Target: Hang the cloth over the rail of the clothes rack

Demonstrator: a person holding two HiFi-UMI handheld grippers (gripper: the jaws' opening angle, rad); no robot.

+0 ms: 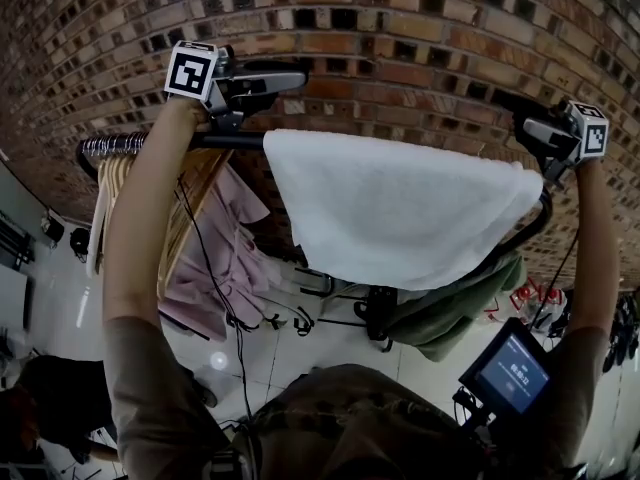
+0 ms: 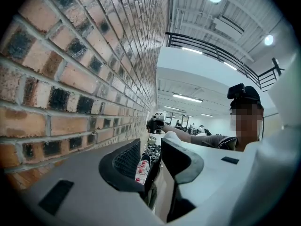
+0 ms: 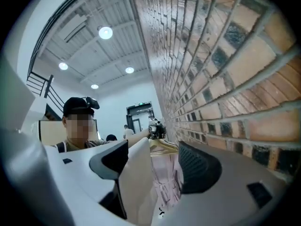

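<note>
Cloth: the white terry cloth [image 1: 400, 208] lies draped over the black metal rail [image 1: 225, 140] of the clothes rack. It is spread between the two grippers, and its front flap hangs down with a slanted lower edge.
Left gripper: the left gripper [image 2: 151, 147] is raised at the cloth's left end. Its jaws are apart and clamp nothing; the cloth shows only outside the jaw at that view's right.
Right gripper: the right gripper [image 3: 153, 150] is at the cloth's right end, jaws apart. A fold of cloth stands in the gap, against one jaw and clear of the other, so it is not pinched.
Surroundings: a red-brown brick wall [image 1: 400, 28] sits close behind the rail. Pink garments on hangers [image 1: 215, 258] hang to the left, and a green garment [image 1: 460, 308] hangs below right.
Step in hand: probably letting go and checking the drape.
How to do it well: draw each gripper straight back along its own jaws so no pad snags the pile and drags the cloth off. Move the right one slowly, since cloth sits inside its gap.
Risk: the rear flap is hidden here. If it is much shorter than the front, the cloth could slide forward.
</note>
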